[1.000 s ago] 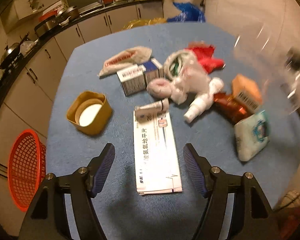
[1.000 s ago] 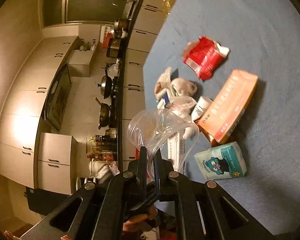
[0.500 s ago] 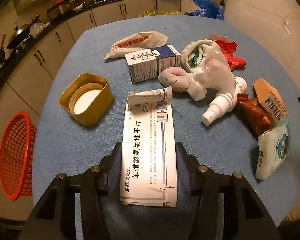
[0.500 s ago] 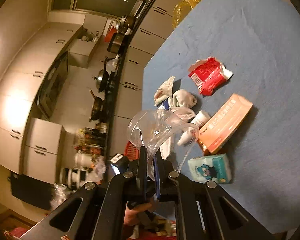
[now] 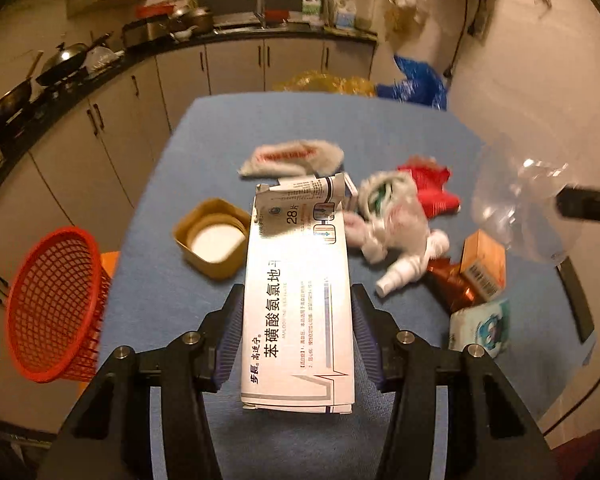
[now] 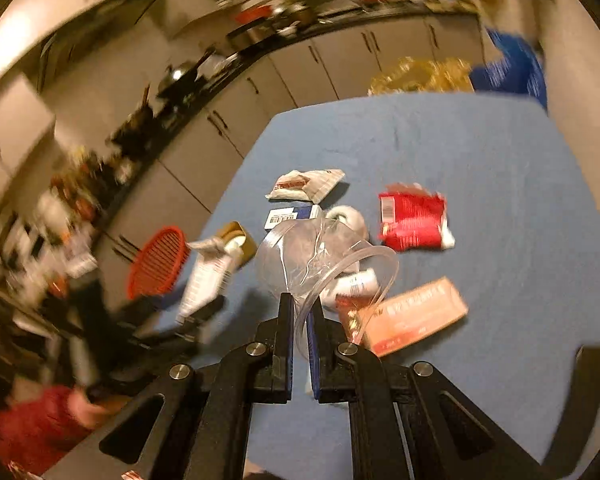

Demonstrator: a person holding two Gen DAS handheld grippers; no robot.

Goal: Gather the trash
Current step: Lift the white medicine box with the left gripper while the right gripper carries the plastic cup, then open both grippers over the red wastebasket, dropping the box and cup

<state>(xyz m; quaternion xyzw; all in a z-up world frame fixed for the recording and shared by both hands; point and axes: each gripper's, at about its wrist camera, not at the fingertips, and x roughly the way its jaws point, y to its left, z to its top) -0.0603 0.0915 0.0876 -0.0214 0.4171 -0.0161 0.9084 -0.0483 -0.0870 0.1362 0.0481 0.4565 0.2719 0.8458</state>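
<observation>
My left gripper (image 5: 298, 320) is shut on a long white medicine box (image 5: 298, 304) and holds it lifted above the blue table (image 5: 380, 128). My right gripper (image 6: 299, 312) is shut on the rim of a clear plastic cup (image 6: 320, 260), held above the table; the cup also shows in the left wrist view (image 5: 520, 204). A red mesh basket (image 5: 56, 304) stands off the table's left edge and also shows in the right wrist view (image 6: 158, 262). The lifted box shows blurred in the right wrist view (image 6: 206, 280).
On the table lie a tan tub (image 5: 214, 238), a white wrapper (image 5: 296, 158), a red packet (image 6: 414, 220), crumpled plastic (image 5: 392, 216), a white spray bottle (image 5: 410, 266), an orange box (image 6: 416, 314) and a tissue pack (image 5: 480, 326). Kitchen cabinets (image 5: 140, 92) run behind.
My left gripper closed on the white medicine box and lifted it off the table. My right gripper swung round with the cup still in it.
</observation>
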